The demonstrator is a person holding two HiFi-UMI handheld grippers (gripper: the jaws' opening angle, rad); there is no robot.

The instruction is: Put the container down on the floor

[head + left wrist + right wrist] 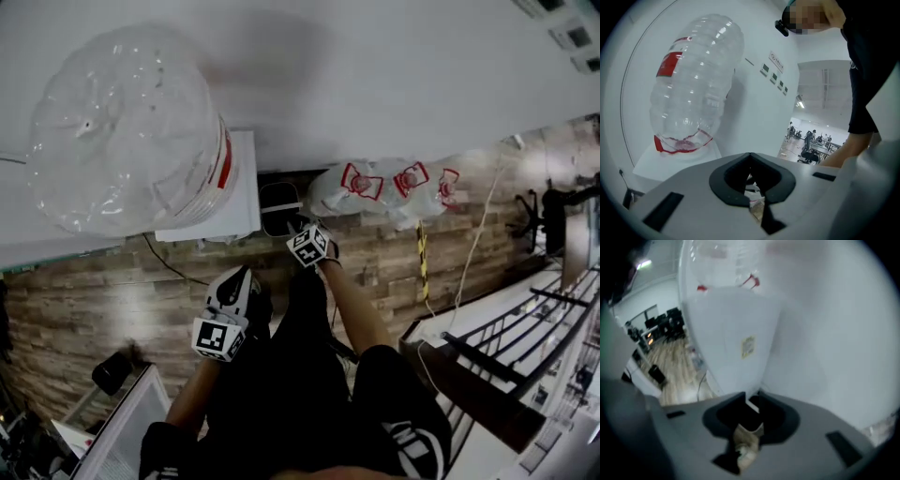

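Left gripper view shows the left gripper (750,154) with its jaws closed tip to tip and nothing between them. In the right gripper view the right gripper (752,397) has its jaws parted by a narrow slit, and they grip nothing.

Just beyond and above both pairs of jaws stands the container (693,84), a big clear water bottle with a red label. It sits on top of a white dispenser (731,338). Its long axis is upright, the neck pointing down into the dispenser's top and the rounded base pointing up toward the head camera. Neither gripper touches it. The left jaws point up at its lower end from beside the dispenser, while the right jaws face the dispenser's front panel, with the bottle high over them.

From the head view, the dispenser backs onto a white wall (375,75) and stands on a wood-plank floor (112,291). To its right, 3 clear bags with red markings (384,187) lie on the floor along the wall.
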